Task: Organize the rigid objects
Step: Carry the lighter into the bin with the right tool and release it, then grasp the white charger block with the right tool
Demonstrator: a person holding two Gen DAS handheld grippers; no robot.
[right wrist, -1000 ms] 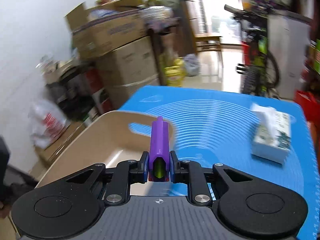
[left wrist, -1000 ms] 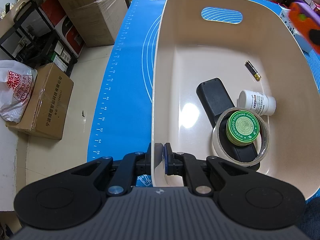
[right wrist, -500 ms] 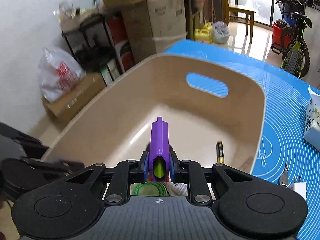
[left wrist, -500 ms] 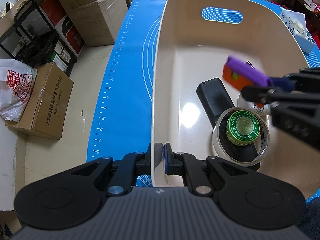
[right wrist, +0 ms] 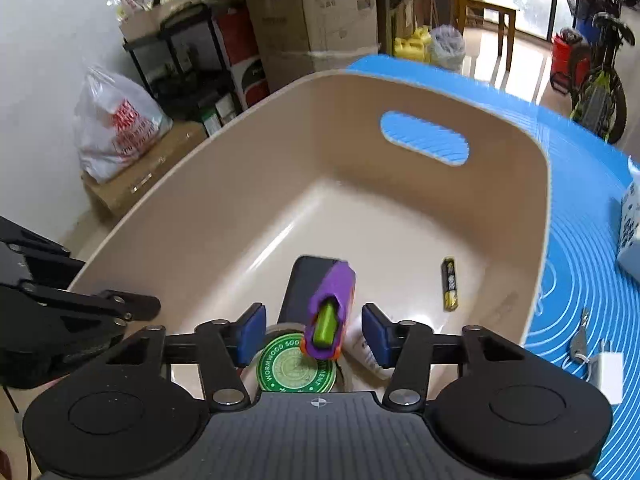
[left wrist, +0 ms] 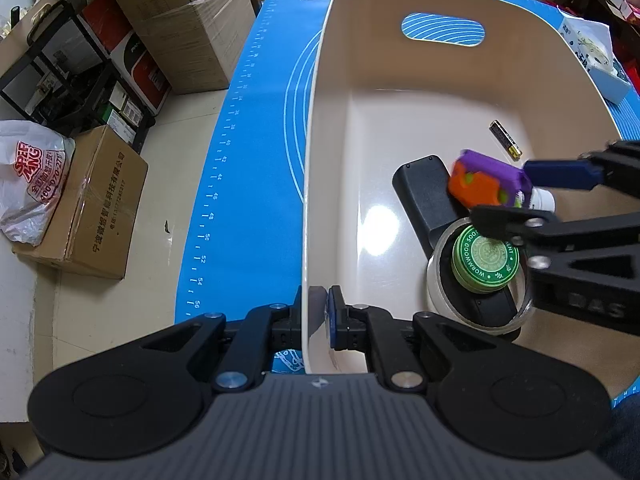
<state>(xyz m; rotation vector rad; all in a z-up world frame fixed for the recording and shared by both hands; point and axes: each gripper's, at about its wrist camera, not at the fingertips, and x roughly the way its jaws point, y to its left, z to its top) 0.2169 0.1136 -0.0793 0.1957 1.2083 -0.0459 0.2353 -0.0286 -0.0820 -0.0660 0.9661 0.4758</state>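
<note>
Five things already lie in the beige bin (left wrist: pixel 320 128) in the left wrist view: a black remote (left wrist: pixel 428 196), a clear tape roll (left wrist: pixel 436 280) with a green Wormwood ointment tin (left wrist: pixel 485 258) inside its ring, a small white bottle (left wrist: pixel 544 199) and a battery (left wrist: pixel 505 145) toward the upper right. A sixth, the purple-and-orange toy (left wrist: pixel 486 182), sits at right of centre, blurred, over the remote and just off the right gripper's (left wrist: pixel 520 194) blue pad. At the bottom centre the left gripper (left wrist: pixel 318 316) is clamped on the bin's near wall, steadying it.

From the right wrist view, the right gripper (right wrist: pixel 314 334) has just been opening its jaws; they stand well apart with the toy (right wrist: pixel 330 312) between them, neither pad pressing on it. It looks released, dropping toward the tin (right wrist: pixel 298 368) and remote (right wrist: pixel 308 284). At the lower right edge, small metal clippers (right wrist: pixel 578 346) and a white block (right wrist: pixel 606 370) wait on the blue mat (right wrist: pixel 592 248), with a patterned box (right wrist: pixel 632 228) above. My judgement: most of the sorting is done, with those few left.
</note>
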